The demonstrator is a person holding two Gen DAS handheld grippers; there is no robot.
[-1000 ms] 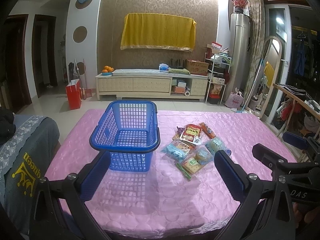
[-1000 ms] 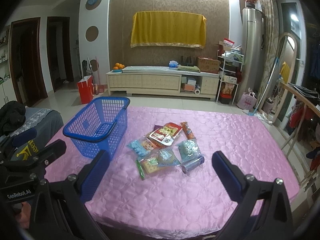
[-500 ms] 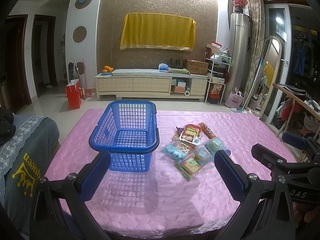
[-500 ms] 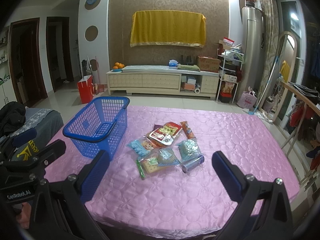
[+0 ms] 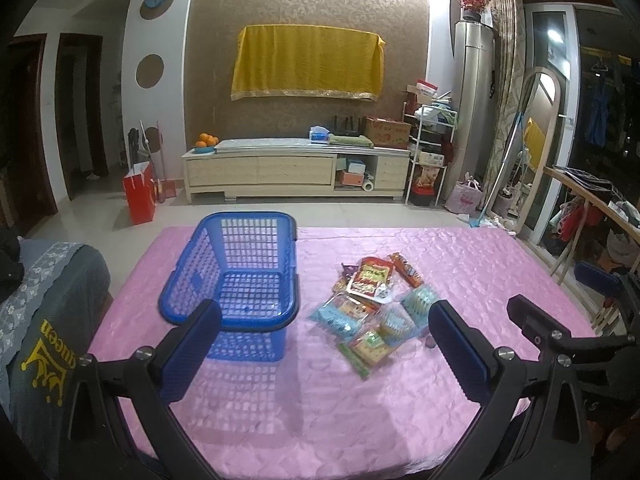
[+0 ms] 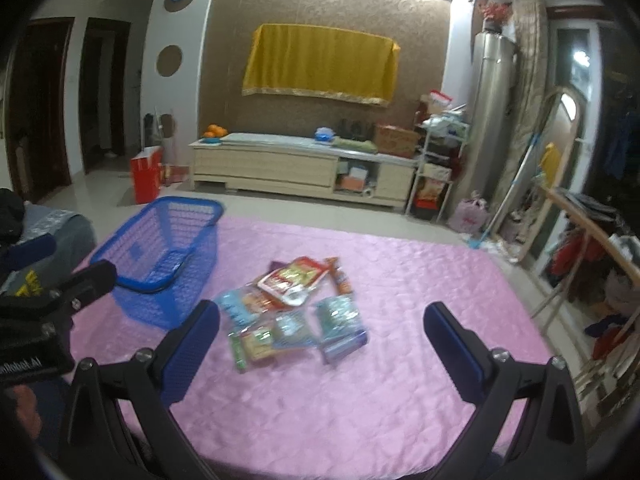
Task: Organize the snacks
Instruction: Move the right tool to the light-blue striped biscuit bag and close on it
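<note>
Both sets of jaws stand wide apart and hold nothing. The left gripper [image 5: 324, 348] hangs above the near part of the desk [image 5: 460, 248], its left finger [image 5: 190, 350] in line with the near rim of the blue basket [image 5: 236, 268]. The right gripper [image 6: 322, 348] hangs over the same pink cloth with the snack pile [image 6: 292, 312] framed between its fingers but well short of them.

The snacks are the things to sort: a loose heap of thin packets just right of the basket, overlapping one another. A red and yellow packet [image 5: 370, 276] lies on top at the far side, a light blue one [image 5: 340, 316] sits nearest the basket, and a narrow green packet [image 5: 352, 358] lies at the near edge. The basket is empty and upright.

The likeliest trouble is a bad pinch. The packets lie flat and slick on quilted satin, so jaws coming straight down may slide off, catch two at once, or bunch the cloth and drag the whole heap. Crushing soft contents is a risk if the jaws close hard. The basket looks light, so a knock from the left finger could shove or tip it. The right wrist view is blurred, so aim there is hard to judge. The two grippers are near each other and could collide over the pile.
</note>
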